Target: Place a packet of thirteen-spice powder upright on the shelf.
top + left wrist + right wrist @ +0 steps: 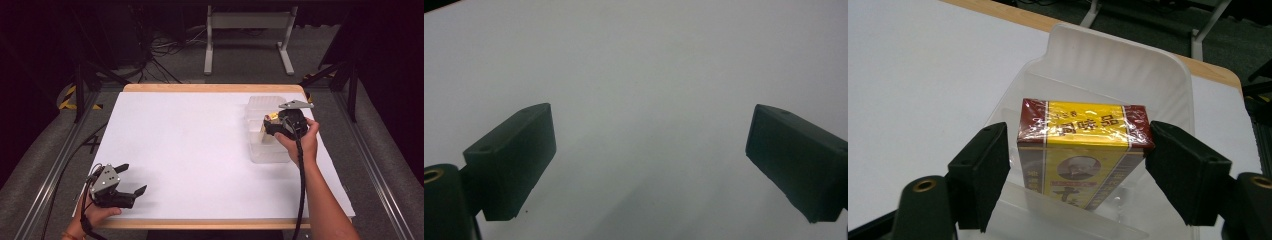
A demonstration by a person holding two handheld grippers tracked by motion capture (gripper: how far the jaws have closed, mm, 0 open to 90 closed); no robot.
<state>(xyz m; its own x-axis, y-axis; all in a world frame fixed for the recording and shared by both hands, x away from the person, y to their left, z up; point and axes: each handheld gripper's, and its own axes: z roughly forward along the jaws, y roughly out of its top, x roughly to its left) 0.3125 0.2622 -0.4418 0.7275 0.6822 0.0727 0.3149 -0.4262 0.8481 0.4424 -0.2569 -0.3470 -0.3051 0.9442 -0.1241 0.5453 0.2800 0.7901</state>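
The white tabletop point(200, 150) with a light wooden edge carries a clear, rectangular plastic tub point(267, 131), which serves here as the landmark; it sits toward the far right part of the tabletop. Beyond the far edge, past the tub, a grey metal stand point(247, 35) and loose dark cables point(165, 47) lie on the grey floor.

Directly above the tub, the right hand point(300, 142) holds the right gripper point(274, 129), its grey three-cornered plate on top. In the right gripper view, the black fingers point(980, 175) are closed on a small rectangular box wrapped in shiny film, yellow in the middle with dark red ends and printed characters point(1083, 145). One finger presses each dark red end, so the box spans the gap between them. The box hangs over the tub's open interior, between its walls point(1118, 55); whether its lower end touches the tub floor cannot be told. Its long axis runs across from finger to finger, with a narrow yellow face turned up toward the camera and a broad face bearing a round portrait emblem sloping down into the tub.

Well away from the tub, at the near left corner of the tabletop, the left hand point(92, 215) holds the left gripper point(131, 181). Its fingers point(511, 160) are spread wide apart over bare white surface, with nothing between them.
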